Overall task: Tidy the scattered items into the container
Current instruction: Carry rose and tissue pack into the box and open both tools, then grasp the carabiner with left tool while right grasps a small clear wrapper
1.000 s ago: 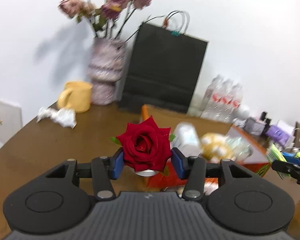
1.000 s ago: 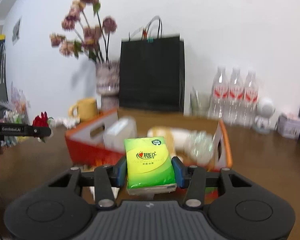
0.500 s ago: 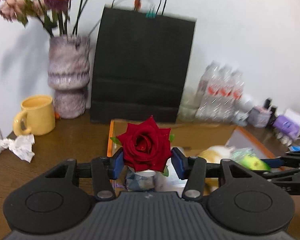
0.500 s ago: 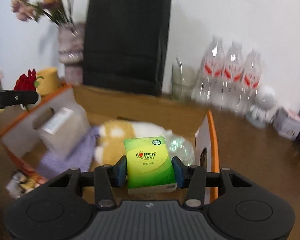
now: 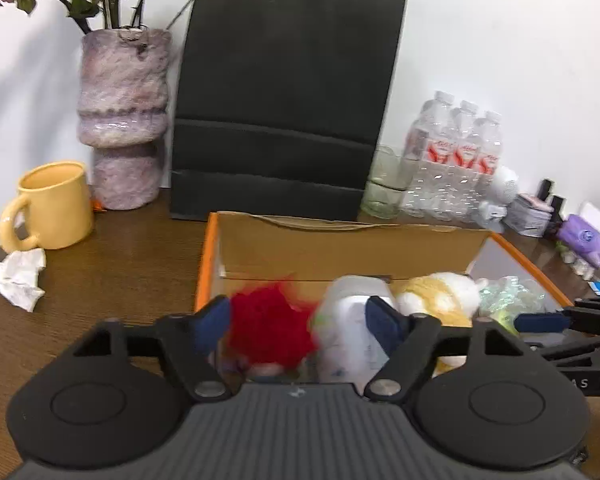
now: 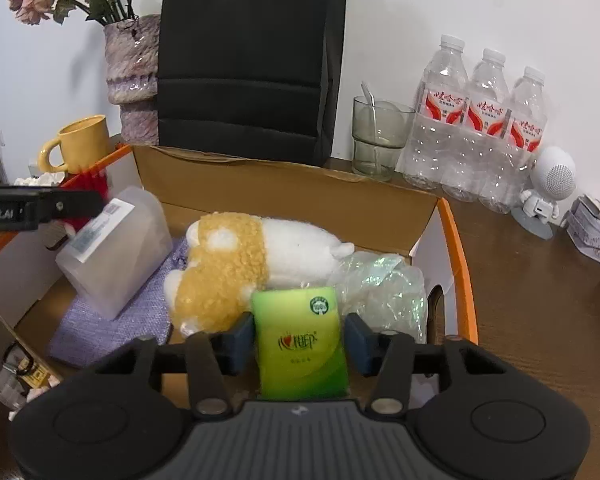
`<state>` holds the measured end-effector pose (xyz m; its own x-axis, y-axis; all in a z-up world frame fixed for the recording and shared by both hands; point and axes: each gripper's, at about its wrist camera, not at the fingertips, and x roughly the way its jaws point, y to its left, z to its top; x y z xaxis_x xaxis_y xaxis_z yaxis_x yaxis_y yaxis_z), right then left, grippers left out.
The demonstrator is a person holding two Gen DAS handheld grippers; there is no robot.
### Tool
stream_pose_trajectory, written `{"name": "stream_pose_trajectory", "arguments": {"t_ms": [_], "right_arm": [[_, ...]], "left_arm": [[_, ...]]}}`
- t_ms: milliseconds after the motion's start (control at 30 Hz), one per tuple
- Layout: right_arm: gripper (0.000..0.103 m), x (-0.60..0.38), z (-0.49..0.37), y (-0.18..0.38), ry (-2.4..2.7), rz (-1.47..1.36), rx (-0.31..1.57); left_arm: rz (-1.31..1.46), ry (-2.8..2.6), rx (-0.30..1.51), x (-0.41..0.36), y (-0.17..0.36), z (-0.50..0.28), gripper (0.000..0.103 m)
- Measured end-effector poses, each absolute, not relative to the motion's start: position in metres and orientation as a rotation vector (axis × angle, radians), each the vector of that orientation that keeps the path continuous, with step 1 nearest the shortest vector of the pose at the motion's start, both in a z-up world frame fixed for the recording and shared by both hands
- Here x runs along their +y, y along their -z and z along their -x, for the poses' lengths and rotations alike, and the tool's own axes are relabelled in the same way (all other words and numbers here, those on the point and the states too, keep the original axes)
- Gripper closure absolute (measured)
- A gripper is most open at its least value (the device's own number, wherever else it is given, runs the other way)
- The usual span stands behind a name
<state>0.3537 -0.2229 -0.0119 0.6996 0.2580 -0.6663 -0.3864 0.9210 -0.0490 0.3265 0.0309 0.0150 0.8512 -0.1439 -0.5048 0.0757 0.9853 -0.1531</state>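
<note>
Box (image 5: pixel 340 248) is the place for everything, and it sits right under and in front of both pairs of jaws. The left gripper (image 5: pixel 298 320) has its jaws spread wide. The red rose (image 5: pixel 270 330) is a blur in the gap, close to the left jaw and not touching the right one, so I think it is dropping into the box. The right gripper (image 6: pixel 300 338) has the green tissue pack (image 6: pixel 302 344) between its jaws. The jaws sit right at the sides of the pack, but I cannot tell if they are pinching it or have just let go. Just past those jaws lie a plush toy (image 6: pixel 240 264) and some crinkly wrap (image 6: pixel 376 284), with a clear tub (image 6: pixel 112 252) and a purple cloth (image 6: pixel 112 320) off to the left. To do this step well, I would open the jaws all the way while they are low over the box, so each thing falls softly. Aim the pack at the bare spot below the jaws, not on top of the toy. Then lift both grippers straight up so nothing gets dragged out. A crumpled paper (image 5: pixel 16 280) lies on the desk (image 5: pixel 120 264), far left of the left jaws, and looks like the next thing to fetch.
</note>
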Motion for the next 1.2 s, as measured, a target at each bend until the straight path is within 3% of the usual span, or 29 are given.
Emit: {"name": "stream_pose_trajectory", "arguments": {"t_ms": [100,267,567,867,1100,1200], "right_arm": [[0.022,-0.226,-0.349,0.007,-0.368,0.178,0.689],[0.004,-0.231,-0.339,-0.007,-0.382,0.127,0.641],[0.003,-0.224,-0.325,-0.016,-0.391,0.152,0.604],[0.003,-0.265,-0.266,-0.043,-0.366,0.097,0.455],[0.003,-0.286,-0.226,-0.02,-0.291,0.135,0.493],[0.01,-0.286,-0.224,0.001,-0.287,0.143,0.56]], "left_arm": [[0.118,0.135,0.52,0.027,-0.019,-0.322,0.004],[0.081,0.116,0.469,0.021,-0.026,-0.312,0.0],[0.134,0.121,0.455,0.024,-0.036,-0.3,0.0],[0.073,0.145,0.352,0.035,-0.053,-0.225,0.0],[0.099,0.084,0.421,0.051,-0.031,-0.189,0.0],[0.111,0.061,0.475,0.049,-0.018,-0.187,0.0]]}}
